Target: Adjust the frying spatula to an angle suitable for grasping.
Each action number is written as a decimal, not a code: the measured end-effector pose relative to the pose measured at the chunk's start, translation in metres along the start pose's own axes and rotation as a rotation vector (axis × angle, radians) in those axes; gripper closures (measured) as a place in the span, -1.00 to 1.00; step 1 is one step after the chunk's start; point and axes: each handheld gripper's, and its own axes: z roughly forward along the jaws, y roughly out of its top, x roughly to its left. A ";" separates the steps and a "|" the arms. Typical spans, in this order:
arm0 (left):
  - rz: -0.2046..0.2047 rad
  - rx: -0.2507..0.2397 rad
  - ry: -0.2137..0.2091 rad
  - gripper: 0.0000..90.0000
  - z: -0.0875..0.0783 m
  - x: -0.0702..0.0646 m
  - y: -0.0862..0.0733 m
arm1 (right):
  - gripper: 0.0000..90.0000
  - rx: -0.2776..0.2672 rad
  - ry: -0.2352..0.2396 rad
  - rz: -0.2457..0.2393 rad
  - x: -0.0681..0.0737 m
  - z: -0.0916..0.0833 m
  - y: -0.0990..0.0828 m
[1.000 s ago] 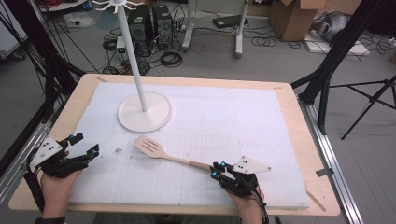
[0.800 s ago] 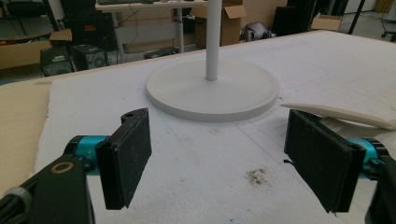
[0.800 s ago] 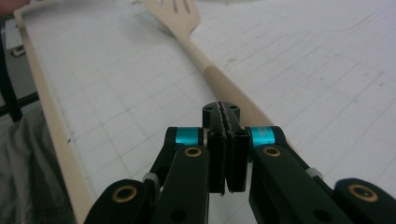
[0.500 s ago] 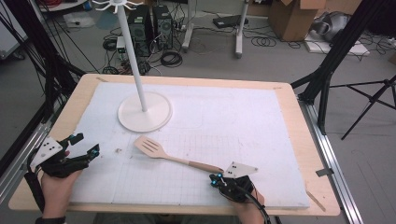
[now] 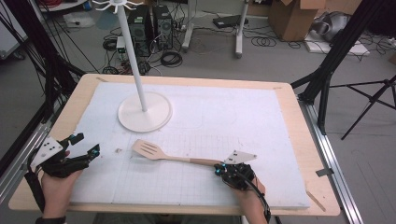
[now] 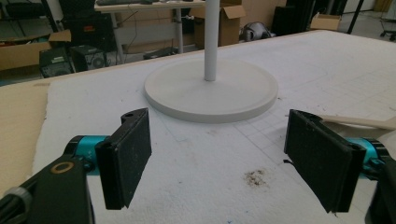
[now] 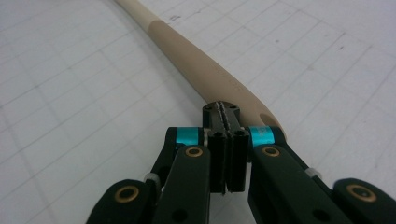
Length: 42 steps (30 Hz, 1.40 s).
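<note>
A wooden slotted spatula lies flat on the white gridded mat, head to the left and handle running right toward my right gripper. In the right gripper view the jaws stand pressed together, and the right gripper has its tips right at the end of the spatula handle. I see nothing between the pads. My left gripper rests at the mat's front left, and in its own view the left gripper is open wide with bare mat between the pads.
A white stand with a round base and tall pole rises at the back left of the mat; its base lies ahead of the left gripper. A small brown speck sits left of the spatula head. A wooden table edge frames the mat.
My right hand has shifted slightly left and down toward the end of the spatula handle. The left hand and the spatula have stayed where they were.
</note>
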 end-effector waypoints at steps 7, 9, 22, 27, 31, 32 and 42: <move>-0.001 -0.001 0.000 -0.48 0.000 0.000 0.000 | 0.99 0.025 -0.038 0.012 -0.014 0.011 0.014; -0.001 0.000 0.000 -0.48 0.001 0.000 0.000 | 0.99 0.035 -0.052 0.016 -0.017 0.015 0.019; 0.001 0.004 -0.005 -0.48 0.002 -0.001 -0.001 | 0.99 0.003 -0.105 0.085 -0.035 0.042 0.042; -0.003 -0.001 -0.007 -0.48 0.002 -0.001 -0.001 | 0.99 -0.011 -0.111 0.104 -0.039 0.050 0.047; -0.004 -0.003 -0.008 -0.48 0.001 -0.002 0.000 | 0.99 -0.020 -0.119 0.118 -0.042 0.059 0.054; -0.004 -0.002 -0.009 -0.48 0.001 -0.002 0.000 | 0.99 -0.020 -0.119 0.120 -0.042 0.060 0.055; -0.005 -0.001 -0.010 -0.48 0.001 -0.001 -0.001 | 0.98 -0.055 -0.126 0.093 -0.040 0.057 0.059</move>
